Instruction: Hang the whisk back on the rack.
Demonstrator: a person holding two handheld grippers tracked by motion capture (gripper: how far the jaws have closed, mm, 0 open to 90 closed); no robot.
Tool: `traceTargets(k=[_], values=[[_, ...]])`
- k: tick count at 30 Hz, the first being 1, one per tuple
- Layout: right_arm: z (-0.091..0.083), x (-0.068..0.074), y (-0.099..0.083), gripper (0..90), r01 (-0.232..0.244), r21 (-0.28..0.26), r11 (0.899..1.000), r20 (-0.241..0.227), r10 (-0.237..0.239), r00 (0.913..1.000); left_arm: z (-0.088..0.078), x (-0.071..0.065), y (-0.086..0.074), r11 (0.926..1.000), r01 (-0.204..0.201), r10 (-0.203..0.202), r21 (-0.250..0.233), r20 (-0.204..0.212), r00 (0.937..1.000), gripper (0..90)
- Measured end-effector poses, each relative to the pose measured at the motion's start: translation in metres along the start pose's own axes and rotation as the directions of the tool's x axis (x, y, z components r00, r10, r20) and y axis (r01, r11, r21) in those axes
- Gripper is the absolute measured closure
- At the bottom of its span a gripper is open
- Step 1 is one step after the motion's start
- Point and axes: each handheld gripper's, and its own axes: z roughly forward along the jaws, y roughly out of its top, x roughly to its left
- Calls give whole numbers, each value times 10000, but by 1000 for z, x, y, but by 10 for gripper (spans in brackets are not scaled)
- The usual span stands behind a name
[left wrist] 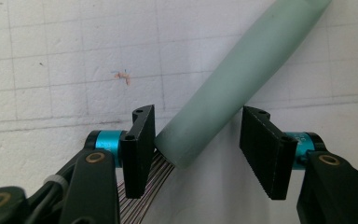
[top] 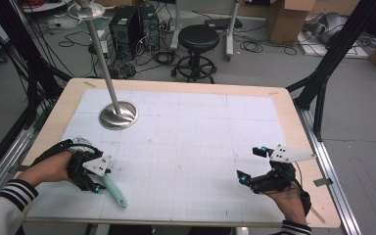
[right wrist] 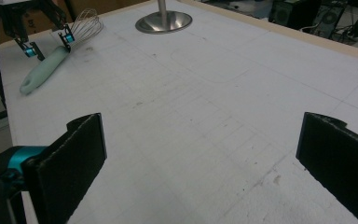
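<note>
A whisk with a mint-green handle (top: pixel 115 191) lies flat on the white gridded mat near the table's front left. In the right gripper view, its wire loops (right wrist: pixel 86 23) point toward the table's far side. My left gripper (top: pixel 100 183) points down over the handle where it meets the wires. In the left gripper view, the handle (left wrist: pixel 242 79) lies between the jaws. One pad (left wrist: pixel 140 140) sits against it, and the other pad (left wrist: pixel 261 149) stands apart from it. My right gripper (top: pixel 251 165) rests at the front right, jaws wide open on nothing, with bare mat (right wrist: pixel 200 140) between them.
A steel stand with a round base (top: pixel 118 115) and a tall pole rises at the back left of the mat. The wooden table edge (top: pixel 293 112) frames the mat. On the floor beyond the table are a black stool (top: pixel 198 36), computer towers and cardboard boxes.
</note>
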Motion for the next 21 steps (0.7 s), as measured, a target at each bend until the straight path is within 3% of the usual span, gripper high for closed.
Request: traceTargets(k=[7,21], values=[[0,0,0,5,-19,6,10000,0,19,10000,-1,-3,2,10000,-34,34,62,73,10000,556],[1,1,1,5,-19,11,10000,-3,19,10000,0,-2,5,9995,-18,13,320,165,9999,566]])
